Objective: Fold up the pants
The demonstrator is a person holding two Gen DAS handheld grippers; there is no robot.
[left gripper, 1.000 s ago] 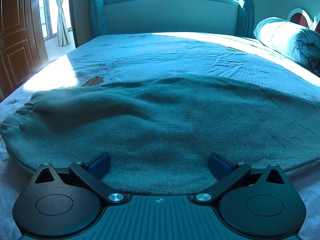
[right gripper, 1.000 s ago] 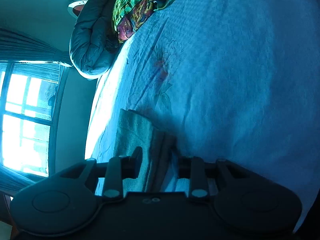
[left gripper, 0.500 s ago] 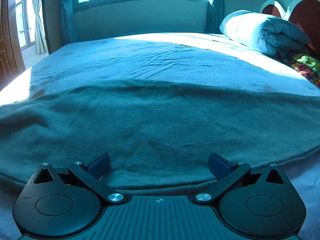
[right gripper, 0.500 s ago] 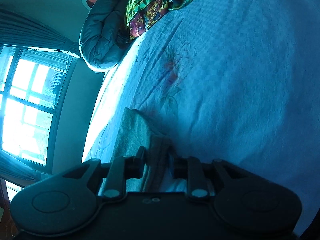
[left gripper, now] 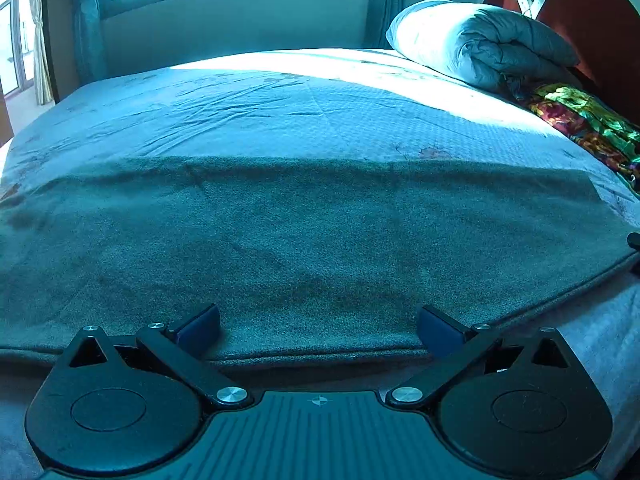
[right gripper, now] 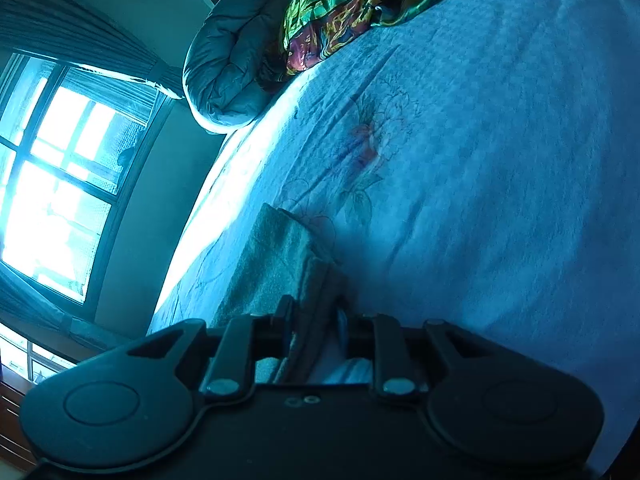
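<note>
The left gripper [left gripper: 318, 326] is held wide open above the pants [left gripper: 320, 240]; the right gripper [right gripper: 314, 316], just narrowed, is clamped on the pants' stacked hem [right gripper: 316, 280] at lower centre.

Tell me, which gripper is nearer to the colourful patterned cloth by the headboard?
Right, probably. The right gripper, closing on the green pants' end, faces the colourful patterned cloth up the bed. The left gripper, open at the pants' long edge, has it far right.
</note>
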